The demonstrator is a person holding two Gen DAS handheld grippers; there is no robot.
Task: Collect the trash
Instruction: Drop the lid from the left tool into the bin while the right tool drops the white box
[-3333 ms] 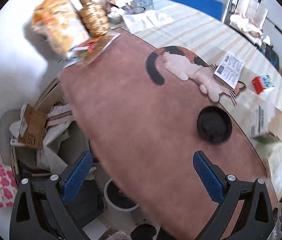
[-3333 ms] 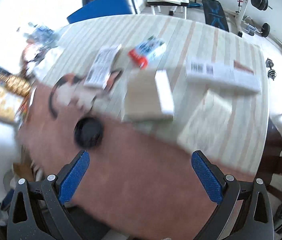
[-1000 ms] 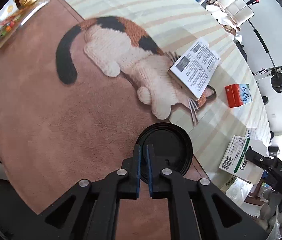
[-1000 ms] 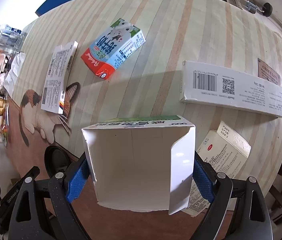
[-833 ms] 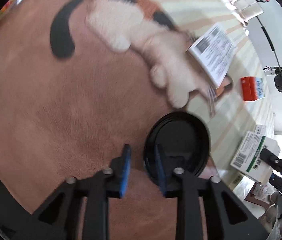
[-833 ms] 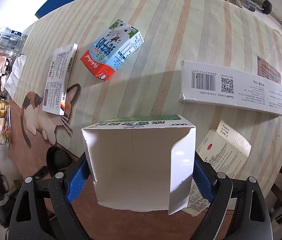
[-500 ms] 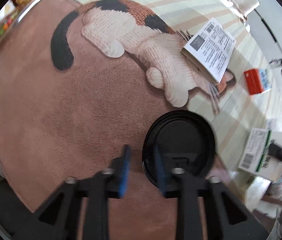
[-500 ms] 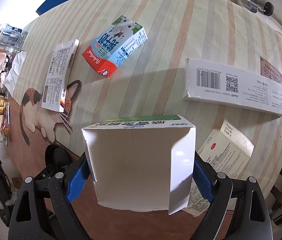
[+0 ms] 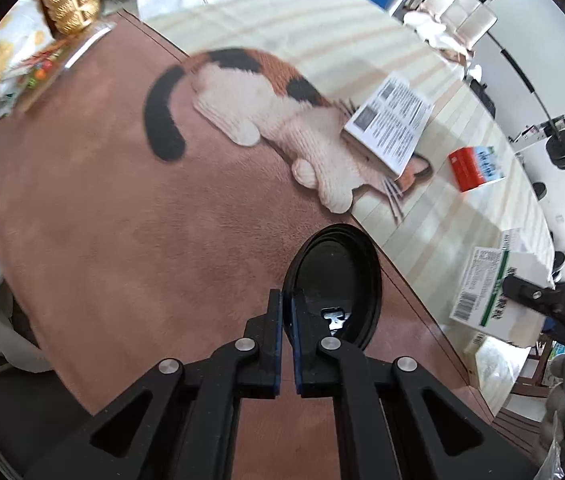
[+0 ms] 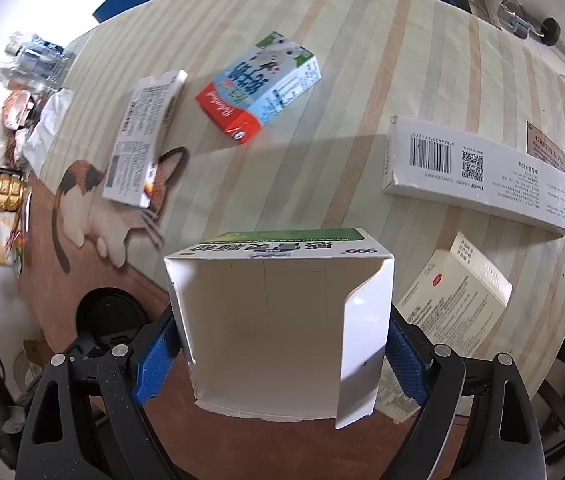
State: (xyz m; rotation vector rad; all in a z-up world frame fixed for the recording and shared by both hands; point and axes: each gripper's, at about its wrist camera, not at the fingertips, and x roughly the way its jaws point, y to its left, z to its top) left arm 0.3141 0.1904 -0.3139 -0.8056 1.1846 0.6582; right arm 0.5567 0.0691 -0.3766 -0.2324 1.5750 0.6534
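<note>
- The lid [image 9: 336,280] stood on edge, tilted, between the pads of the left gripper [image 9: 287,320], above the mat [image 9: 122,220] on the desk [image 10: 362,60].
- The open box [image 10: 278,312] sat between the right gripper's [image 10: 282,352] pads.
- Behind it lay the milk carton [image 10: 258,88], with the flat packet [image 10: 144,132] to its left.
- The long box [image 10: 482,176] lay to the right, and the medicine box [image 10: 450,304] lay nearer than it.

The open white carton [image 10: 278,320] is hiding much of the cream leaflet box [image 10: 454,304] and the tabletop [image 10: 362,80] beneath it, the long barcode box [image 10: 482,176] is running off the right edge, and the snack packets [image 9: 10,56] are appearing blurred.
</note>
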